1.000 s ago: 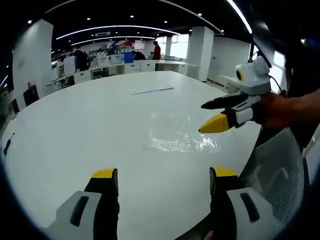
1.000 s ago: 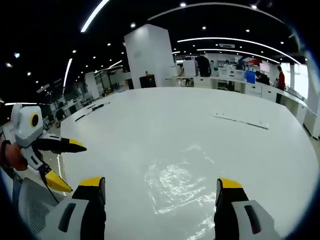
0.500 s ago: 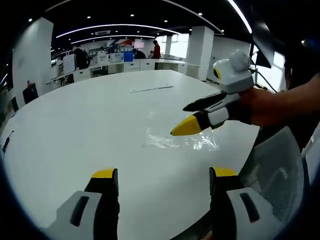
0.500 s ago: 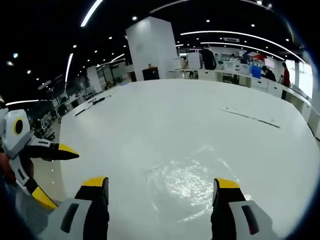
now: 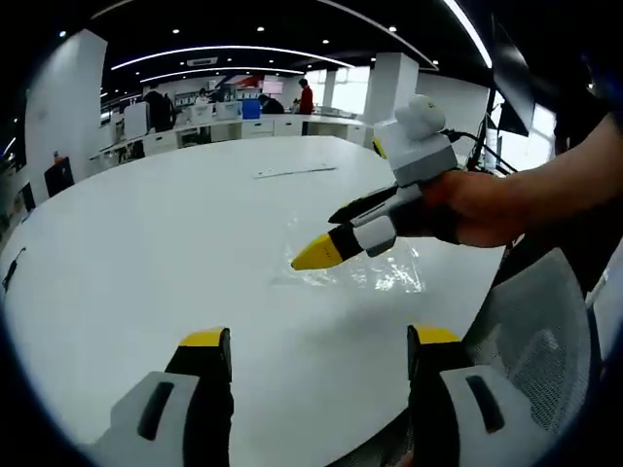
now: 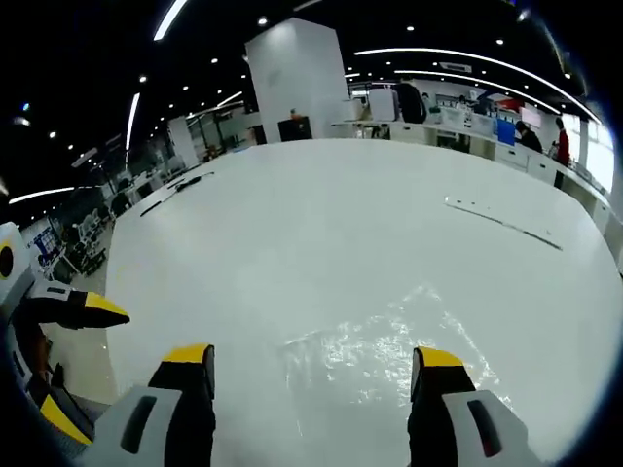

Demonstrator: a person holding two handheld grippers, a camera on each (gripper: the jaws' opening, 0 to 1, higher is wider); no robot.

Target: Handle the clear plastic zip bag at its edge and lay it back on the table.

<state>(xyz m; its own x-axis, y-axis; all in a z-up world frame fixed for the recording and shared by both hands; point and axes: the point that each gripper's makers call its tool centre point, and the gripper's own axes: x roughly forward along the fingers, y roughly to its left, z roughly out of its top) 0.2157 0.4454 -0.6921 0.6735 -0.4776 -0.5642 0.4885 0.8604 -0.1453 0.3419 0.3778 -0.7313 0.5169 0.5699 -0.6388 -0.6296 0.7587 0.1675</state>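
The clear plastic zip bag [image 5: 375,272] lies flat and crinkled on the white round table [image 5: 146,253], near its right edge. My right gripper [image 5: 313,239] reaches in from the right, held by a hand [image 5: 487,204]. It is open, its yellow tip low over the bag's left end, and I cannot tell if it touches. In the right gripper view the bag [image 6: 380,336] lies between and just beyond the right gripper's [image 6: 311,358] spread jaws. My left gripper [image 5: 319,341] is open over bare table short of the bag. It also shows at the left edge as the left gripper [image 6: 83,365].
A long thin strip [image 5: 295,175] lies further back on the table, also seen as the strip [image 6: 506,222]. A grey mesh chair [image 5: 540,321] stands past the table's near right edge. A dark object [image 6: 175,183] lies at the far left rim. Desks and people stand behind.
My right gripper has moved forward and leftward, from beside the bag to over it. My left gripper has stayed put, both grippers staying open.
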